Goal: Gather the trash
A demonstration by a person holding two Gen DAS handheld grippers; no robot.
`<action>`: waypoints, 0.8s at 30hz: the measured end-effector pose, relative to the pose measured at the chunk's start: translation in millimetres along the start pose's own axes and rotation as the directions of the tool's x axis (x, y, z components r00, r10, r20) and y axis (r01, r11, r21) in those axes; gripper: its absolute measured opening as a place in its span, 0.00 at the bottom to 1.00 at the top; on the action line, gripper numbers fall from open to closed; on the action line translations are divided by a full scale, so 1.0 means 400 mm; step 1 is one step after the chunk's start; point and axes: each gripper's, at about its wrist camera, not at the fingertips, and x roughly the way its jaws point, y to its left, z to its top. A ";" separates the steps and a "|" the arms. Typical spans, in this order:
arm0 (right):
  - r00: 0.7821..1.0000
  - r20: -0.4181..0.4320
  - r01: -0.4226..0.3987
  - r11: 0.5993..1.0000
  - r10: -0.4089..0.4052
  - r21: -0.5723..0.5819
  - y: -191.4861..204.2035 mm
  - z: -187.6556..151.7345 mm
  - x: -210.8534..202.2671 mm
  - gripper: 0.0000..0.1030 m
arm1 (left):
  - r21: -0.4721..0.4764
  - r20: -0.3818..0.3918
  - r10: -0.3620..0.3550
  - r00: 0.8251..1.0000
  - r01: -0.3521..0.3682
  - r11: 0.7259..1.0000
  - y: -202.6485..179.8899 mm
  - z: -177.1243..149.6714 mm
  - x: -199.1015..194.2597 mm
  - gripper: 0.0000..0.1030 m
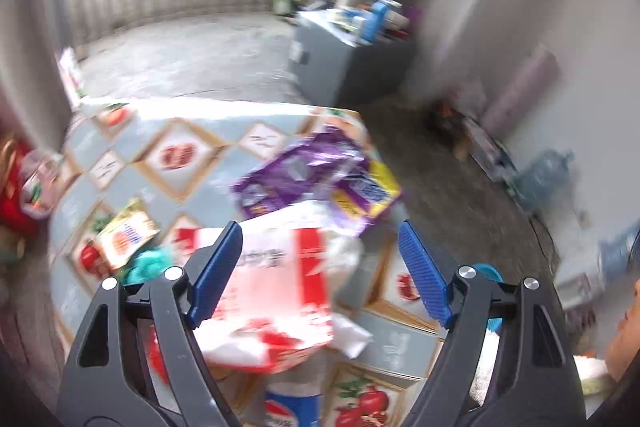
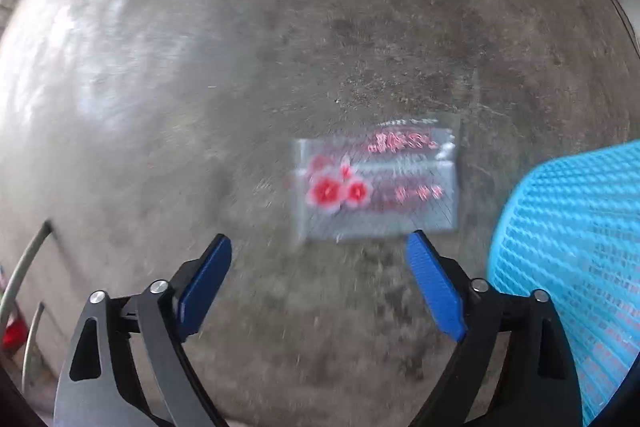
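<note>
Right wrist view: right gripper (image 2: 320, 263) gapes empty above a clear wrapper (image 2: 376, 187) lying flat on the floor (image 2: 160, 67), long axis crosswise. Left gripper (image 1: 320, 259) gapes over table (image 1: 192, 131) litter.

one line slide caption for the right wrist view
Open right gripper points down at a clear wrapper with red flowers lying on the concrete floor, blue mesh basket at right.

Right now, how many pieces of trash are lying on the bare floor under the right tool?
1: a clear wrapper with red flowers, flat on the concrete floor beside the blue mesh basket. The basket may hide more.
</note>
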 end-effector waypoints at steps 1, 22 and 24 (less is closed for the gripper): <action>1.000 -0.007 0.007 1.000 -0.007 0.003 0.001 0.008 0.027 0.85 | -0.024 0.009 0.018 1.000 -0.017 1.000 0.029 0.001 -0.010 0.73; 0.999 0.027 -0.042 0.994 0.039 0.097 -0.096 0.005 0.095 0.17 | -0.173 0.004 0.163 0.987 -0.159 0.972 0.225 -0.061 -0.002 0.74; 0.999 0.009 -0.046 0.992 0.045 0.117 -0.101 0.006 0.089 0.09 | -0.174 0.007 0.160 0.987 -0.156 0.972 0.232 -0.068 -0.007 0.74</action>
